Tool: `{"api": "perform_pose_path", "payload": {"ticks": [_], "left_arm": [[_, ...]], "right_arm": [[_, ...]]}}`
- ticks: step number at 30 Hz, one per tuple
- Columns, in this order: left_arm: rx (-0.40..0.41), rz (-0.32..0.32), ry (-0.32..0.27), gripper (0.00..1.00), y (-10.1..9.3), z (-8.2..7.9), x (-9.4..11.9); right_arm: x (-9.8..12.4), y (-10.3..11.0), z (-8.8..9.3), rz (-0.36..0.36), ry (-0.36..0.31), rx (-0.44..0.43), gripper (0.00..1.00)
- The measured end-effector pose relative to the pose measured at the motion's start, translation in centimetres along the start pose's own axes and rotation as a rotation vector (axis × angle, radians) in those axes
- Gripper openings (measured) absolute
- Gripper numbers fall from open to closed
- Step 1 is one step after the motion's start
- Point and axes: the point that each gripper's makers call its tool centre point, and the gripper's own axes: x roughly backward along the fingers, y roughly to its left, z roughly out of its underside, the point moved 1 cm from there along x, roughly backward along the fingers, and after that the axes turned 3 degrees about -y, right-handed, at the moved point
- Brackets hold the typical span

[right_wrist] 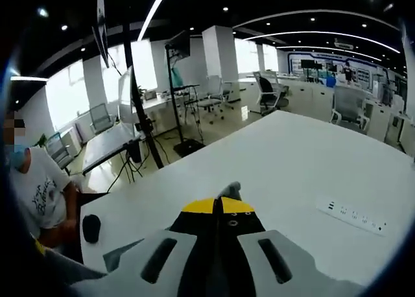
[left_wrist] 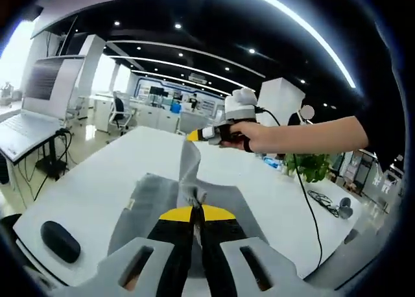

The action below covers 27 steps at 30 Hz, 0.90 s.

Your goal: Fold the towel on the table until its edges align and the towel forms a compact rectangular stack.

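Above the white table (left_wrist: pixel 91 187), both grippers are pinching the grey towel (left_wrist: pixel 185 180) taut, left gripper (left_wrist: pixel 195 203), right gripper (right_wrist: pixel 222 203), open tabletop surrounding it.

Left gripper (left_wrist: pixel 194 209): 2 black jaws with yellow tips, on a grey slotted frame. Right gripper (left_wrist: pixel 194 135): yellow tip, black body, white top block, black cable trailing. The hand (left_wrist: pixel 259 136) gripping it leads to a dark sleeve (left_wrist: pixel 382 125).
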Motion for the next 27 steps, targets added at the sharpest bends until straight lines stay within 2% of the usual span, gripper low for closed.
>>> {"api": "perform_pose_path", "payload": {"ticks": [6,13,16,20,24,27], "left_arm": [[0.014,-0.004,0.006,0.03,0.5,0.2,-0.1],[0.03,-0.03,0.024,0.03,1.3,1.2,-0.1],[0.041,-0.055,0.019,0.03,1.9,1.5,0.0],[0.062,-0.125,0.019,0.03,3.2,2.3,0.3],[0.083,-0.156,0.021,0.03,3.8,3.1,0.3],[0.086,-0.199,0.029,0.03,4.6,3.7,0.3]], "right_arm": [[-1.3,0.2,0.2,-0.008,0.022,0.012,0.0],[-2.1,0.1,1.2,0.0,0.048,0.005,0.0],[-2.6,0.1,1.4,0.0,0.054,-0.01,0.0],[-3.8,0.2,1.4,-0.006,0.064,-0.01,0.0],[-4.6,0.7,1.7,-0.015,0.077,0.001,0.0],[-5.6,1.2,2.7,-0.026,0.094,0.006,0.0]]}}
